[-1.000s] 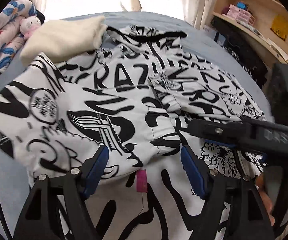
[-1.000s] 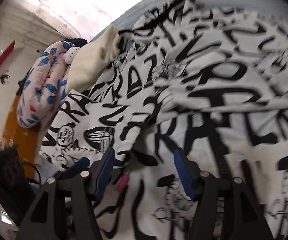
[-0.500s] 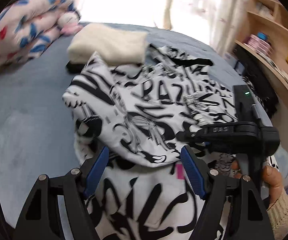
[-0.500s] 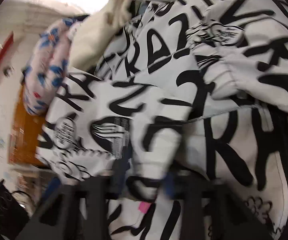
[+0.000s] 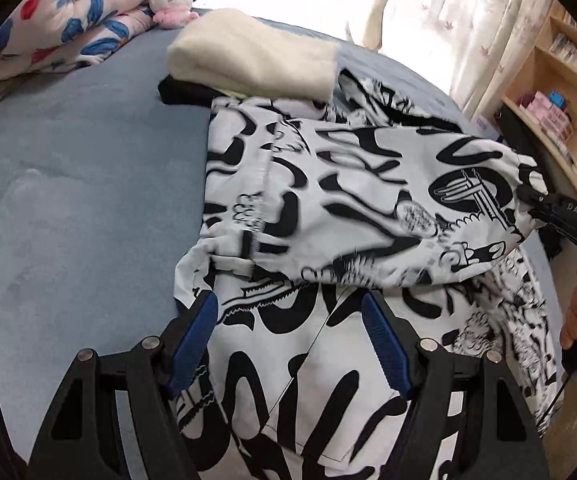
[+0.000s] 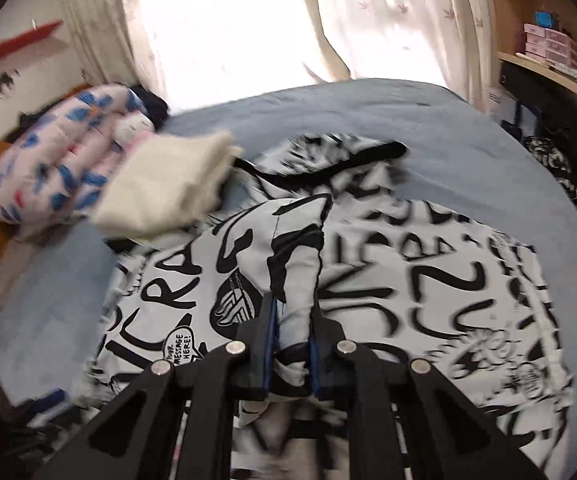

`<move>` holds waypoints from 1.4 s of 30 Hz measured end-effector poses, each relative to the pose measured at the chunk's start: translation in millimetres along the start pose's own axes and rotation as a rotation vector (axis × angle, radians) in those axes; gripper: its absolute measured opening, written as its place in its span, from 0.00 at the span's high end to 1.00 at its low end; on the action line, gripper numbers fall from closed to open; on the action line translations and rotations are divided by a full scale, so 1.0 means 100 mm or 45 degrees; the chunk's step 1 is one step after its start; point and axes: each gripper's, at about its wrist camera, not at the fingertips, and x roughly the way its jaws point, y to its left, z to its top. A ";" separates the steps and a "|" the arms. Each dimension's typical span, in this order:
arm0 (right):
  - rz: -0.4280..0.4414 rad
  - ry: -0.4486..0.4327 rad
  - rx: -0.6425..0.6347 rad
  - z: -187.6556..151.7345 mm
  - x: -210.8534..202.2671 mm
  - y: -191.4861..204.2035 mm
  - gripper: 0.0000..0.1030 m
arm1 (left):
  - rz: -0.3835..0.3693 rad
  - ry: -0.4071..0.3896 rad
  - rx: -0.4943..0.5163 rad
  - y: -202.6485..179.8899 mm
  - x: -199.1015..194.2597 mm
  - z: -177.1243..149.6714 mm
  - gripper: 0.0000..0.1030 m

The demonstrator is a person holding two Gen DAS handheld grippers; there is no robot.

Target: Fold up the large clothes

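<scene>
The right gripper (image 6: 290, 356) had just closed, pinching the garment (image 6: 428, 280) sleeve, whose length ran ahead; the left gripper (image 5: 290, 344) hovered spread.

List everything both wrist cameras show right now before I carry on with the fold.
printed garment: one, white with black lettering, spread on the bed, one part lifted
cream folded cloth: one, beyond the garment
black cloth: one, under the cream cloth
floral quilt: one, pink and blue, rolled, far left
plush toy: one, white and pink, on the quilt
bed: one, blue
shelves: wooden, right
left gripper: fingers open, empty
right gripper: fingers closed on the garment
hand: one, on the right gripper's handle
</scene>
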 end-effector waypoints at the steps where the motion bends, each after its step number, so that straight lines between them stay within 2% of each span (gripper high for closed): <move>1: -0.001 0.046 -0.005 -0.05 0.12 -0.05 0.87 | 0.008 0.015 0.010 -0.01 0.06 -0.01 0.29; 3: -0.038 0.161 -0.008 -0.17 0.39 -0.15 0.84 | 0.038 0.051 0.019 -0.01 0.19 -0.01 0.29; 5: -0.055 0.250 0.045 -0.26 0.55 -0.30 0.68 | 0.050 0.072 0.018 0.01 0.27 0.00 0.29; 9: 0.117 0.272 0.250 -0.35 0.54 -0.63 0.55 | 0.039 0.071 0.009 0.09 0.30 0.11 0.29; 11: 0.128 0.263 0.280 -0.32 0.52 -0.71 0.49 | 0.031 0.071 -0.005 0.16 0.33 0.22 0.29; 16: 0.137 0.269 0.294 -0.22 0.58 -0.75 0.49 | -0.026 0.078 -0.065 0.30 0.50 0.64 0.29; 19: 0.124 0.281 0.293 -0.14 0.71 -0.73 0.48 | 0.011 0.089 -0.060 0.36 0.72 0.90 0.29; 23: 0.159 0.324 0.323 -0.09 0.96 -0.76 0.49 | 0.019 0.169 -0.112 0.50 1.14 1.19 0.29; 26: 0.158 0.338 0.312 -0.09 1.09 -0.76 0.49 | -0.005 0.234 -0.150 0.57 1.42 1.26 0.29; 27: 0.150 0.335 0.293 -0.09 1.11 -0.74 0.50 | -0.018 0.240 -0.171 0.59 1.49 1.28 0.31; 28: 0.137 0.333 0.261 -0.08 1.12 -0.70 0.59 | -0.030 0.231 -0.176 0.60 1.52 1.30 0.37; 29: 0.119 0.329 0.229 -0.06 1.12 -0.66 0.67 | -0.058 0.225 -0.162 0.57 1.53 1.33 0.59; 30: 0.106 0.304 0.201 -0.02 1.09 -0.63 0.70 | -0.056 0.223 -0.152 0.55 1.53 1.34 0.67; 31: 0.097 0.267 0.173 0.03 1.03 -0.59 0.81 | -0.020 0.200 -0.129 0.51 1.50 1.36 0.74; 32: 0.079 0.203 0.131 0.10 0.95 -0.54 0.83 | 0.029 0.166 -0.101 0.47 1.47 1.37 0.94; 35: 0.032 0.014 0.026 0.27 0.79 -0.39 0.84 | 0.092 0.079 -0.040 0.36 1.40 1.38 0.94; 37: -0.035 -0.014 -0.010 0.31 0.91 -0.33 0.84 | 0.134 0.041 -0.034 0.34 1.43 1.39 0.94; 40: -0.142 0.169 -0.017 0.20 1.41 -0.37 0.80 | 0.173 0.041 -0.043 0.37 1.56 1.36 0.92; 41: -0.132 0.254 0.019 0.13 1.56 -0.43 0.76 | 0.174 0.039 -0.038 0.36 1.58 1.35 0.91; 42: -0.104 0.257 0.056 0.11 1.58 -0.47 0.75 | 0.172 0.038 -0.034 0.36 1.58 1.35 0.91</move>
